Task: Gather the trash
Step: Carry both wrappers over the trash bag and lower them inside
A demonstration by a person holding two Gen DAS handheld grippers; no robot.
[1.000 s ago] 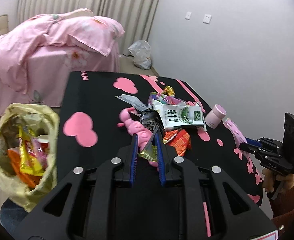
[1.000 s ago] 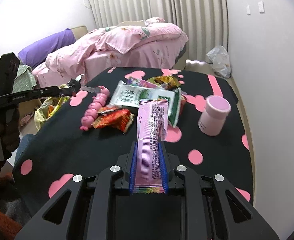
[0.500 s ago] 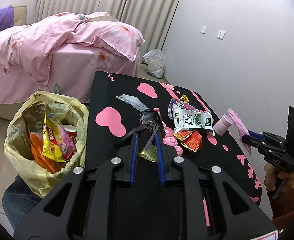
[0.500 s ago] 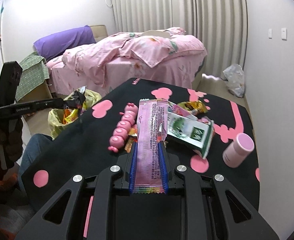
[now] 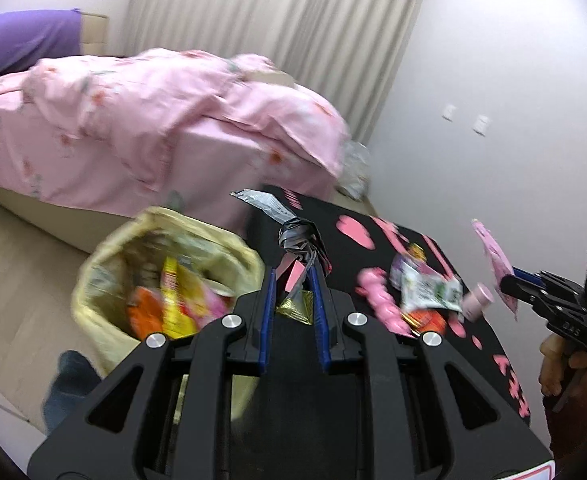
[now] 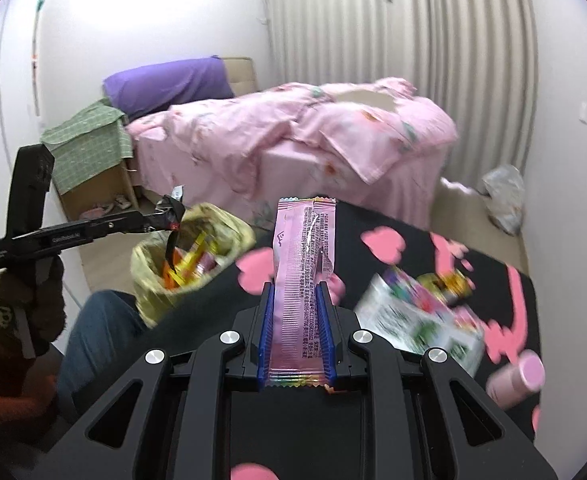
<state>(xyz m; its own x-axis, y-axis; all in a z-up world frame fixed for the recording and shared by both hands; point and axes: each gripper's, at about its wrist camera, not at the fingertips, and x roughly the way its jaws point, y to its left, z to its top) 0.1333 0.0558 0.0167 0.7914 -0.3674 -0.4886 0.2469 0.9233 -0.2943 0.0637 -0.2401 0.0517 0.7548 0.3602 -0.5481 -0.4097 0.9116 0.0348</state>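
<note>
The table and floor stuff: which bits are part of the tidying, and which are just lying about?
Part of the job:
- crumpled dark wrapper
- pink wrapper
- yellow trash bag
- green-and-white packet

Just lying about:
- pink bed
- purple pillow
- cardboard box

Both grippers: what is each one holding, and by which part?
Left gripper pinches a crumpled black-and-silver foil wrapper by its lower end. Right gripper clamps a long pink sachet along its lower half.
</note>
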